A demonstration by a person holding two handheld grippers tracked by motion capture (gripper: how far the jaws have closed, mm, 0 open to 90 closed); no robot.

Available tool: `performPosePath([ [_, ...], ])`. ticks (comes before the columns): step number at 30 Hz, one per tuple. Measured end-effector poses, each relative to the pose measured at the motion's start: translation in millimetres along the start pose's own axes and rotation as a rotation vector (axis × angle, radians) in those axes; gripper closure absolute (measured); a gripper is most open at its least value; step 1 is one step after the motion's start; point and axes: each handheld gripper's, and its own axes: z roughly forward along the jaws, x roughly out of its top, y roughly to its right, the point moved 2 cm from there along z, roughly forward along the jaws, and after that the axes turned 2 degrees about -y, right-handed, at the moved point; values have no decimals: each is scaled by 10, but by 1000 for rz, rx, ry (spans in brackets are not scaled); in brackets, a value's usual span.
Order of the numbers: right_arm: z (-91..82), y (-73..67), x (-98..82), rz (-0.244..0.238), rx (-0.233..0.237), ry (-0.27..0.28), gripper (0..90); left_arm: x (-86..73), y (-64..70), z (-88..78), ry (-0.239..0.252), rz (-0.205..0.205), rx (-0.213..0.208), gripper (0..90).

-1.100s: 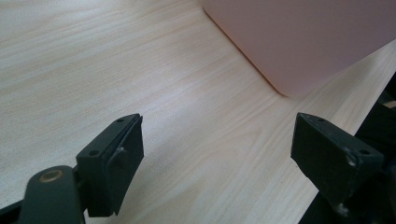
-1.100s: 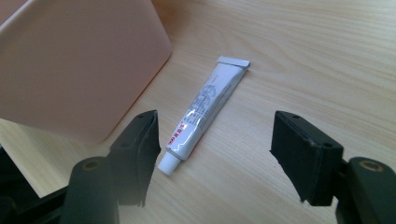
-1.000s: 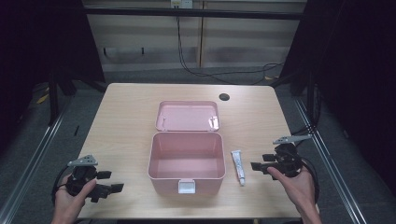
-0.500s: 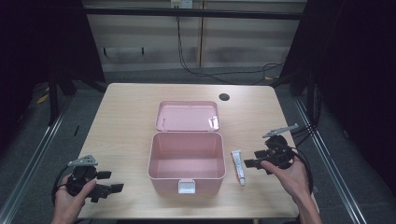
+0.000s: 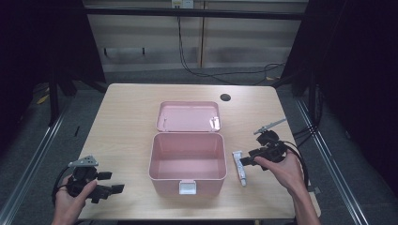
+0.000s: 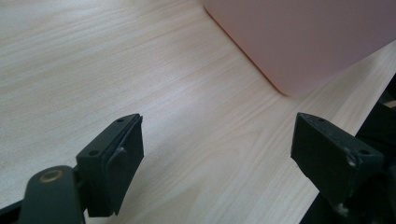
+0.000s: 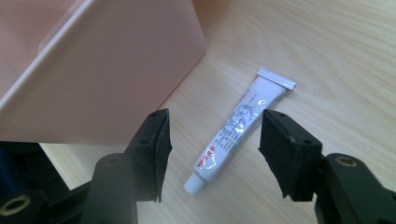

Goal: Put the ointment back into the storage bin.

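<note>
Since a second ago the right gripper point(image 5: 248, 161) has moved in from the table's right edge toward the centre, and its tips now sit just over the tube point(image 5: 240, 167); half a second ago it was still a little further out. The left gripper point(image 5: 109, 182) has not shifted from the near left corner of the table point(image 5: 126, 122).

The box point(image 5: 187, 161) stands open in the middle of the table, its lid point(image 5: 188, 116) laid back at 12 o'clock from the tub. The tube lies on the wood just beside the box at its 3 o'clock, lengthwise, apart from the wall.

From above, the right jaws are small and partly hidden by the hand point(image 5: 281, 171), so their gap is hard to judge there. The right gripper view settles it: the jaws stand spread with the tube point(image 7: 236, 131) between them, neither pad appearing to touch it. That view also shows red print on the white tube, its flat crimped end at 1 o'clock and its cap end at 7 o'clock, with the box wall point(image 7: 107, 74) close on the left.

The left gripper view shows its jaws wide apart over bare wood, holding nothing, with a rounded corner of the box point(image 6: 308, 42) at 1 o'clock. The left hand point(image 5: 70, 201) grips that tool.
</note>
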Motion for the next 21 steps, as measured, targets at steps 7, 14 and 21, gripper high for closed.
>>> performPosePath([
  [7,33,-34,110,11,7,-49,430,1,1,-4,-1,1,-4,171],
  [14,98,-24,207,9,4,-90,475,2,0,-3,-1,1,-3,171],
  [21,241,-5,240,18,14,-129,500,2,-3,-7,1,-3,-4,171],
])
